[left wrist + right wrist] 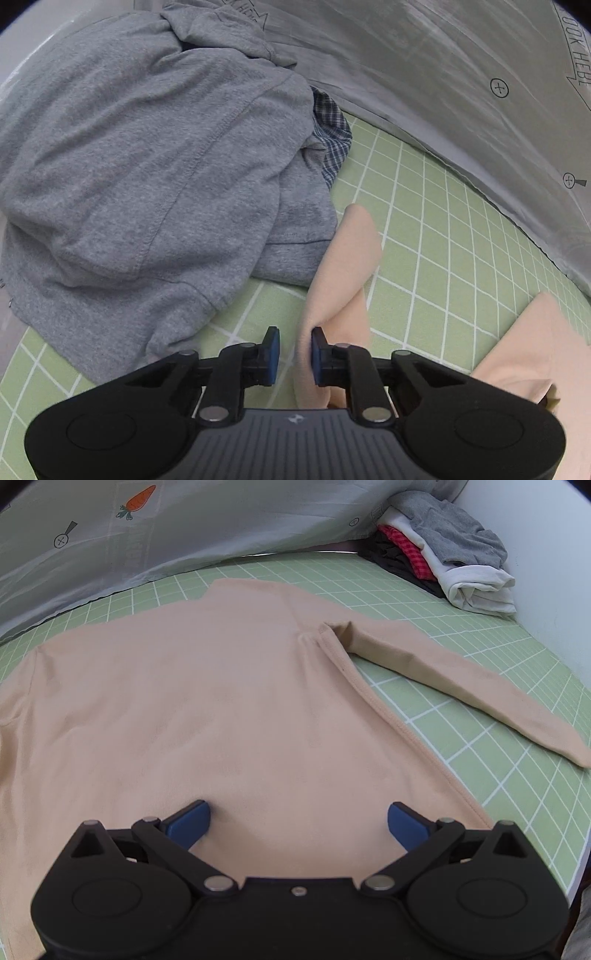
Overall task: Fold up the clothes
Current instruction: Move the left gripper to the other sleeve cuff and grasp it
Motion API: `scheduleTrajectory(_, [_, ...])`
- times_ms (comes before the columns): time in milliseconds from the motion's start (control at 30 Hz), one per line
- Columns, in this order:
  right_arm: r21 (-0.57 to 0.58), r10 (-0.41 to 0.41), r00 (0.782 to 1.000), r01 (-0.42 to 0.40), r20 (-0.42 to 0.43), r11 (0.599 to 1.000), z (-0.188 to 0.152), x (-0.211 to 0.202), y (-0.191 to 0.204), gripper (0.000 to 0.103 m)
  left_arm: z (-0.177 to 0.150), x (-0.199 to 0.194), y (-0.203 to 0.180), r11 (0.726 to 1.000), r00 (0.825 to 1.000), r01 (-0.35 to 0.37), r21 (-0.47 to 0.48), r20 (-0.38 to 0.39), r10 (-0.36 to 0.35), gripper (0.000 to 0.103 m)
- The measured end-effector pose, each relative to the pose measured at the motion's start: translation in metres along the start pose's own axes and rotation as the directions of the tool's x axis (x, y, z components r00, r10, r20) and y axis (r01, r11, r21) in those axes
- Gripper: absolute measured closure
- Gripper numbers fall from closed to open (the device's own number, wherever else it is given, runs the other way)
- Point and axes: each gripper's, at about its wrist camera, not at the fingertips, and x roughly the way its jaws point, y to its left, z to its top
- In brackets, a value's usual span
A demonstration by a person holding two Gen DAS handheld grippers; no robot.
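A peach long-sleeved shirt [221,701] lies spread flat on the green grid mat [498,775], its right sleeve [461,690] stretched out to the side. In the left wrist view its other sleeve [347,251] runs up between the pads of my left gripper [295,354]. The jaws stand narrow: the cloth touches the right pad, and a slit of mat shows at the left pad. My right gripper [299,821] hangs wide open just above the shirt's body near the hem, with nothing between its fingers.
A crumpled grey hoodie [147,166] lies left of the sleeve, over a blue plaid garment [332,140]. A grey printed sheet [443,74] borders the mat at the back. Folded clothes [461,554] are stacked at the far right corner by a white wall [554,572].
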Motion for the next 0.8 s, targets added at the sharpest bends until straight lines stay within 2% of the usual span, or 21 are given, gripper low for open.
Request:
scheduleTrajectory(233, [0.038,0.054,0.998,-0.054,0.015,0.998,-0.005,0.002,-0.011,0.000,-0.040,-0.038,0.032,0.992,0.998,-0.055,-0.116,0.018,0.058,0.087])
scheduleTrajectory(367, [0.033,0.078,0.996,-0.079,0.035,0.996,-0.009,0.002,-0.014,0.000,-0.065,-0.056,0.053,0.982,0.990,-0.140,-0.126,-0.014,0.139,0.087])
scheduleTrajectory(533, [0.026,0.085,0.996,-0.086,0.038,0.996,-0.009,0.002,-0.013,0.000,-0.077,-0.076,0.076,0.964,0.991,-0.130,-0.231,-0.014,0.131,0.085])
scheduleTrajectory(567, [0.025,0.086,0.996,-0.087,0.039,0.996,-0.009,0.002,-0.013,0.000,-0.075,-0.079,0.074,0.965,0.992,-0.122,-0.232,-0.004,0.125,0.083])
scheduleTrajectory(700, [0.015,0.094,0.995,-0.095,0.037,0.995,-0.009,0.002,-0.014,0.000,-0.054,-0.088,0.053,0.976,0.993,-0.092,-0.197,0.060,0.105,0.052])
scheduleTrajectory(800, [0.007,0.103,0.994,-0.104,0.032,0.995,-0.007,0.004,-0.015,0.000,-0.034,-0.083,0.033,0.984,0.988,-0.084,-0.160,0.114,0.103,0.049])
